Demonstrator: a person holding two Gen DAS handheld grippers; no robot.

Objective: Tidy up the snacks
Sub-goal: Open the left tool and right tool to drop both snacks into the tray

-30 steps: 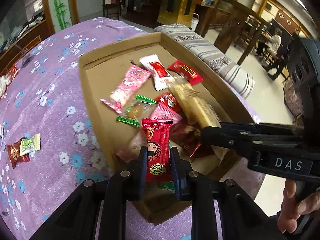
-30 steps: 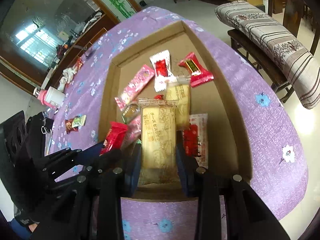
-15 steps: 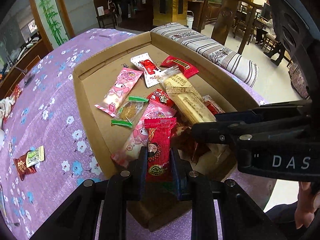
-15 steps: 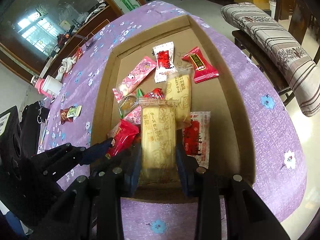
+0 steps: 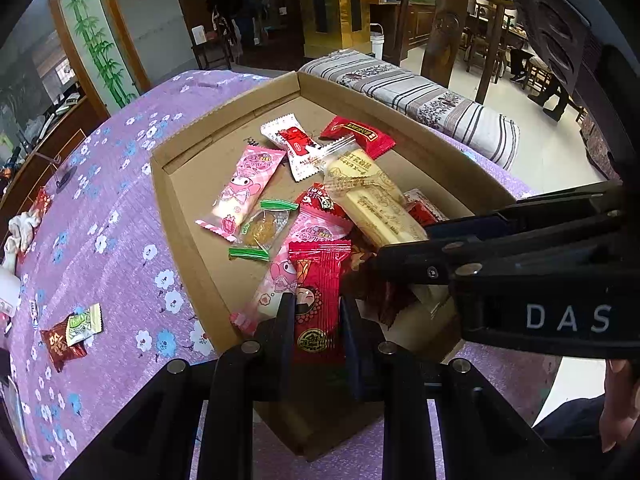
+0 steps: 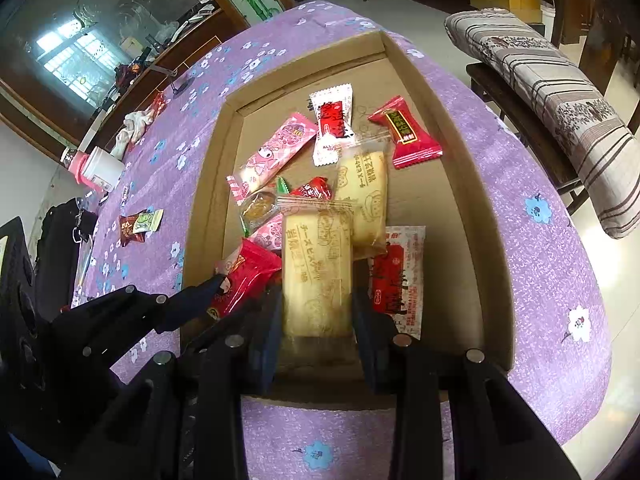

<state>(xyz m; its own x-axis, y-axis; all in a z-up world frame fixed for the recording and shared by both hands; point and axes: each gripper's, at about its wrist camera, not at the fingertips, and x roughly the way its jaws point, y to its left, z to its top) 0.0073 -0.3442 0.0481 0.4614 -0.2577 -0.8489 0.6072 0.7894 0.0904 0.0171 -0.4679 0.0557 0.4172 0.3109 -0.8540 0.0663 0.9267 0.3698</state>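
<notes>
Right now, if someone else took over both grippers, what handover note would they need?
Left gripper: shut on a red snack packet, held over the near end of the cardboard box.
Right gripper: shut on a clear-wrapped yellow biscuit bar, also over the box's near end.
Done: about nine snacks lie loose in the box, among them two pink packets and a second biscuit bar.
Left: release both held snacks; a brown packet and a green one lie together on the purple floral tablecloth outside the box, and at least one more snack sits further back.
</notes>
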